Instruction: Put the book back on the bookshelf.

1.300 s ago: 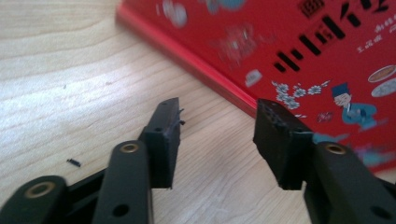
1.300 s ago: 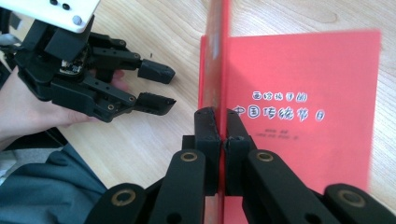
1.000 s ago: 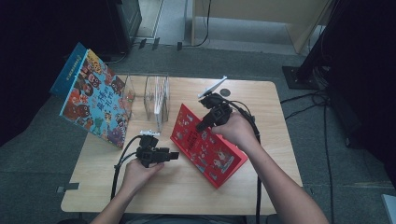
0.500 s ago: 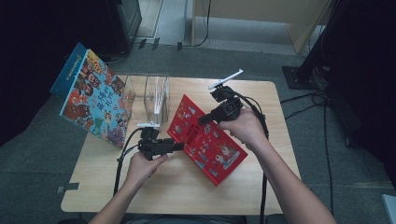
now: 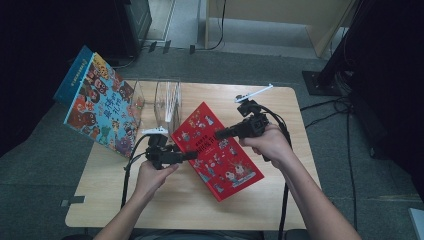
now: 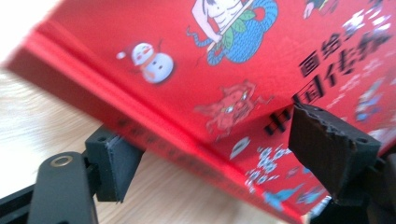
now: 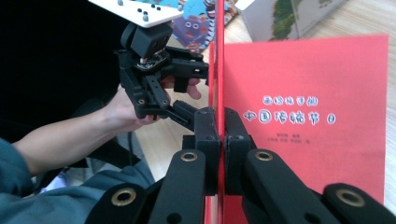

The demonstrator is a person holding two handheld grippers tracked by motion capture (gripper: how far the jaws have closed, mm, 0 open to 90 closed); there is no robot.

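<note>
The left gripper (image 6: pixel 219 158) had just opened its jaws wide around the red book's (image 5: pixel 217 147) spine without pressing, so the right gripper (image 7: pixel 218 126), clamped on its cover, alone held it tilted above the table (image 5: pixel 280 200).

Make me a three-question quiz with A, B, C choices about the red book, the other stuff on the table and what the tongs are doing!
1. Where is the clear plastic book rack?
A. behind the red picture book
B. on the floor
C. on the book

2. How many books with drawn covers are there?
A. one
B. two
C. five

3. What are the right tongs doing?
A. hanging open
B. pinching the red cover
C. holding a cup

Answers: 1 A, it stands past the book on the wooden table. 2 B, the red one plus the blue-edged cartoon book leaning at the left. 3 B, both pads press the thin cover; the left tongs are open.
</note>
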